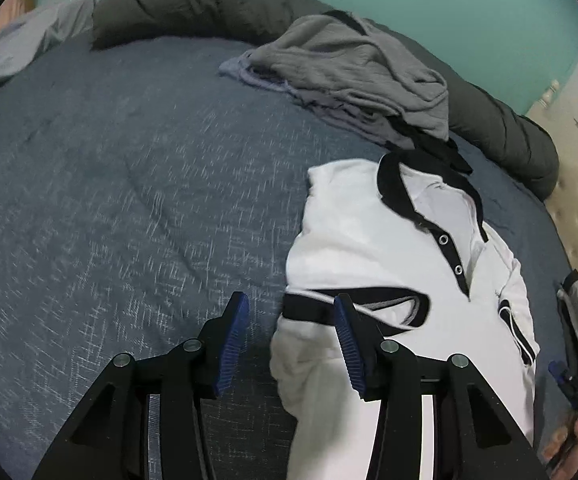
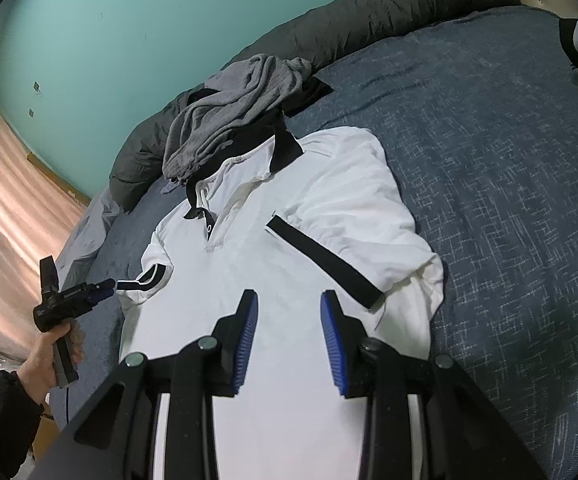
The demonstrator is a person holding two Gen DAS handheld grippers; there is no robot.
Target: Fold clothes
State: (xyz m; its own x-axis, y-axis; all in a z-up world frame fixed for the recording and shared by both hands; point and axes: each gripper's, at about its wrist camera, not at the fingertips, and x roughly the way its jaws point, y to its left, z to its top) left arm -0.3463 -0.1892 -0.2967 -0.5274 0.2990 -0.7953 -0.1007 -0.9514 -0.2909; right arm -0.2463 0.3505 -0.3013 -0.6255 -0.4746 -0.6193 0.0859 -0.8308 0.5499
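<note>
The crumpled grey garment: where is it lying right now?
The crumpled grey garment lies on the blue bedspread, just beyond the white polo shirt's black collar, against the dark grey rolled duvet.

My own right gripper [image 2: 289, 336] hangs over the lower front of a white polo shirt [image 2: 289, 248], blue pads parted with nothing between them but bare white cloth below. The shirt lies face up on a blue-grey bedspread [image 2: 509, 200], its black collar [image 2: 285, 146] at the far end and both black-trimmed sleeves folded in across the chest. A crumpled grey garment [image 2: 229, 120] sits at the collar, overlapping it. Behind runs a dark grey rolled duvet [image 2: 389, 4] against a teal wall [image 2: 109, 40]. At the left, a hand [image 2: 49, 364] holds the left gripper [image 2: 107, 288], its tips just beside the near sleeve cuff.
</note>
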